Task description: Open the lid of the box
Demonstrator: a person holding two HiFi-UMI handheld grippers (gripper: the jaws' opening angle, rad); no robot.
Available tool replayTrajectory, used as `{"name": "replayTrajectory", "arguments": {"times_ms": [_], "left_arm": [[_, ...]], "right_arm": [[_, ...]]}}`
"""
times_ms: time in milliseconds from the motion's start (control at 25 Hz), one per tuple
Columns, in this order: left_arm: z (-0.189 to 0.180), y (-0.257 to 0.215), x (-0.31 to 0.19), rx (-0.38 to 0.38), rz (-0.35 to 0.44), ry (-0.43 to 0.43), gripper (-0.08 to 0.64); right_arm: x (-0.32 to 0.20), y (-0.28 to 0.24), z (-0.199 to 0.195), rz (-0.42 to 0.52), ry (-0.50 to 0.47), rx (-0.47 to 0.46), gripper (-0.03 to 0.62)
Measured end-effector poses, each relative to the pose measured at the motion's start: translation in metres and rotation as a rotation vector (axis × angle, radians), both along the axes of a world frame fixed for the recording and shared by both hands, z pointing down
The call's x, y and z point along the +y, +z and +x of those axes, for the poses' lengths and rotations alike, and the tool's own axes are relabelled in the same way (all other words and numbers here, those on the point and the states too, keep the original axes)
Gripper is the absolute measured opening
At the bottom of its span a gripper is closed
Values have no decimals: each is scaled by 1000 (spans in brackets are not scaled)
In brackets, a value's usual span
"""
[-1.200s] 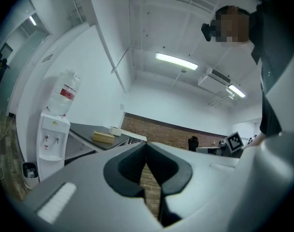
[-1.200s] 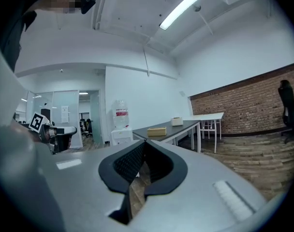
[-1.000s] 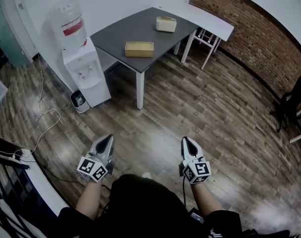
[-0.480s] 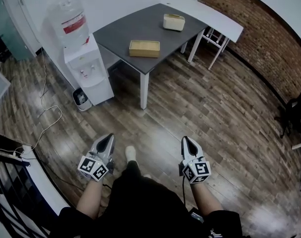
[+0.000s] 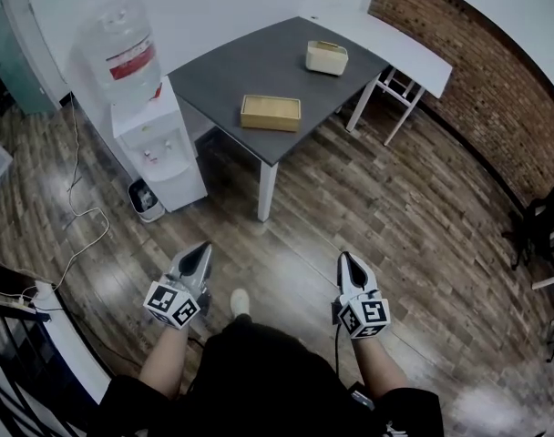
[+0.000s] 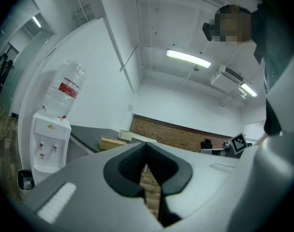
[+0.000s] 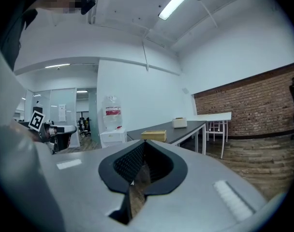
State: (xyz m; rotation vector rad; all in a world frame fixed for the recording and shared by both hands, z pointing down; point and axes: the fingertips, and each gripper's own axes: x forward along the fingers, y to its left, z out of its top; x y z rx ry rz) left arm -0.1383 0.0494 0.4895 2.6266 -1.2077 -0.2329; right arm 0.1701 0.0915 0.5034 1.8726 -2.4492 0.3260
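Jaws of the left gripper (image 5: 200, 248) and right gripper (image 5: 344, 258) are pressed together on nothing. The tan box (image 5: 271, 112) sits on the grey table (image 5: 224, 62), well apart from both.

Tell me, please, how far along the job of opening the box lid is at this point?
Done: nothing that shows. The tan box and the cream box sit untouched on the grey table.
In hand: nothing. The left gripper and right gripper have their fingers shut and empty, over the wooden floor, well short of the table.
Left: reach the table, grasp the lid and lift it.
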Motion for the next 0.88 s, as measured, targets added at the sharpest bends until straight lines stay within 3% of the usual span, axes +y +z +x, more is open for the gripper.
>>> {"name": "replayTrajectory", "arguments": {"times_ms": [440, 880], "left_arm": [[-25, 3, -81, 5, 0, 7, 0], [-52, 6, -130, 8, -9, -5, 0]], "right_arm": [[-76, -6, -22, 1, 8, 24, 2], [-121, -9, -47, -7, 34, 6, 3]]}}
